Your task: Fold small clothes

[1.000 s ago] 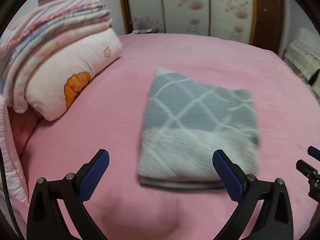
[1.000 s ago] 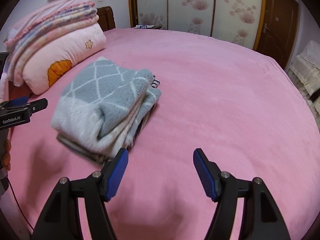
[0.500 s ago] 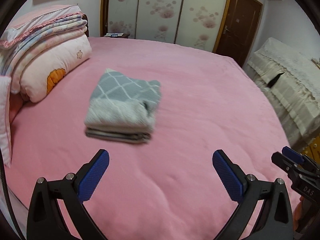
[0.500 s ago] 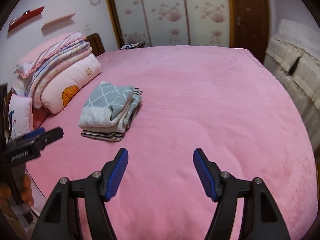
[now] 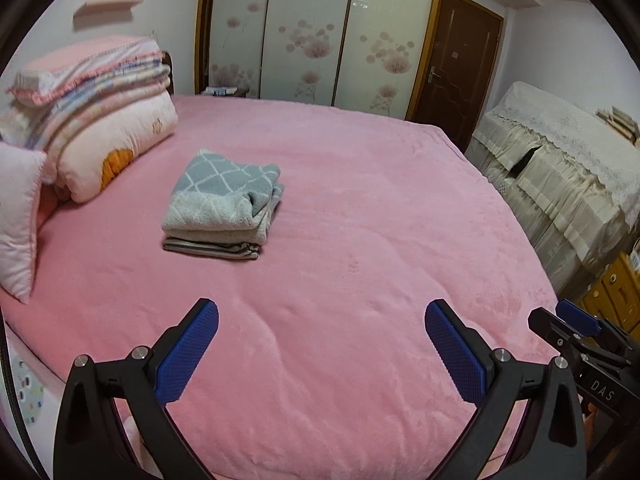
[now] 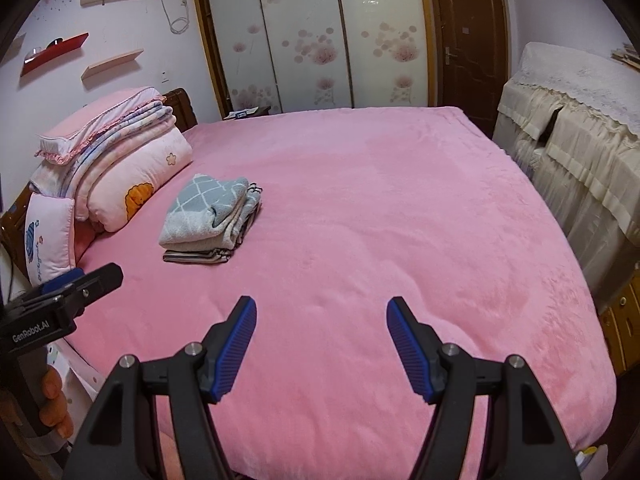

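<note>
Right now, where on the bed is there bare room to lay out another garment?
The wide pink bedspread between the folded stack and the draped furniture is bare, as is the near part. It is crowded along the pillows and quilts, beside the stack.

Left gripper (image 5: 322, 344) tilted downward at near edge, blue pads (image 5: 188, 354) spread wide apart, nothing between them; in the right wrist view its tip shows at the near left, with orange-gloved fingers (image 6: 54, 404) wrapped round its handle below. Right gripper (image 6: 320, 344) also angled downward, jaws parted with nothing gripped, blue pads (image 6: 236, 346) facing each other; its tip pokes in at the near right of the left wrist view.
</note>
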`<state>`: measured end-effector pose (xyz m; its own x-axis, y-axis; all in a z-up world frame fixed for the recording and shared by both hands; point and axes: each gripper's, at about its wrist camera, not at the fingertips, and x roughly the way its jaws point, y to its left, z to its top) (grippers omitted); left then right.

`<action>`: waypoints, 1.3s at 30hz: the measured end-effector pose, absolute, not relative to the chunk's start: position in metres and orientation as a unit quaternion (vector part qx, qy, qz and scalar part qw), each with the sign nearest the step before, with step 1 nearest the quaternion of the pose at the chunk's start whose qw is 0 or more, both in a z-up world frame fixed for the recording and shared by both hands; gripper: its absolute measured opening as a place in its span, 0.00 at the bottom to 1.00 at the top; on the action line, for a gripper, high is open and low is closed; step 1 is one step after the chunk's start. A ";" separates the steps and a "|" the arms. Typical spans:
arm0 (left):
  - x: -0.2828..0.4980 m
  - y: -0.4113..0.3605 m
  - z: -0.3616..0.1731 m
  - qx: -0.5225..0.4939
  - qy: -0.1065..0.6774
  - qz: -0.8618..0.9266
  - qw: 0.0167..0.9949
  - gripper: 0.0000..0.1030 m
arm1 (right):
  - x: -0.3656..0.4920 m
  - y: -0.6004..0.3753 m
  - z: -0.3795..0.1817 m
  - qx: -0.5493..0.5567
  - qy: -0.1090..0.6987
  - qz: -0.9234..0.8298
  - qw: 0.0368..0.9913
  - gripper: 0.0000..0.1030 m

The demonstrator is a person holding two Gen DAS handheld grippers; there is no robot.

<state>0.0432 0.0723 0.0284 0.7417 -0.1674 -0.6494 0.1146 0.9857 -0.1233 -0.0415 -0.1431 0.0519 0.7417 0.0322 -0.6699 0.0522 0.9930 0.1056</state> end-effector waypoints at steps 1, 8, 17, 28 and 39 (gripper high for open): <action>0.037 0.068 0.030 -0.033 0.348 -0.072 0.934 1.00 | -0.047 -0.144 0.052 0.060 0.359 -0.006 0.931 0.66; 0.011 0.047 0.035 -0.027 0.358 -0.072 0.931 1.00 | -0.076 -0.149 0.054 0.074 0.349 -0.021 0.934 0.66; -0.008 0.029 0.025 -0.012 0.370 -0.070 0.926 1.00 | -0.095 -0.149 0.043 0.077 0.362 -0.034 0.928 0.68; -0.010 0.011 0.021 0.011 0.371 -0.068 0.926 1.00 | -0.102 -0.154 0.037 0.085 0.372 -0.030 0.924 0.68; -0.005 0.005 0.019 0.013 0.377 -0.062 0.924 1.00 | -0.099 -0.155 0.039 0.079 0.368 -0.034 0.926 0.68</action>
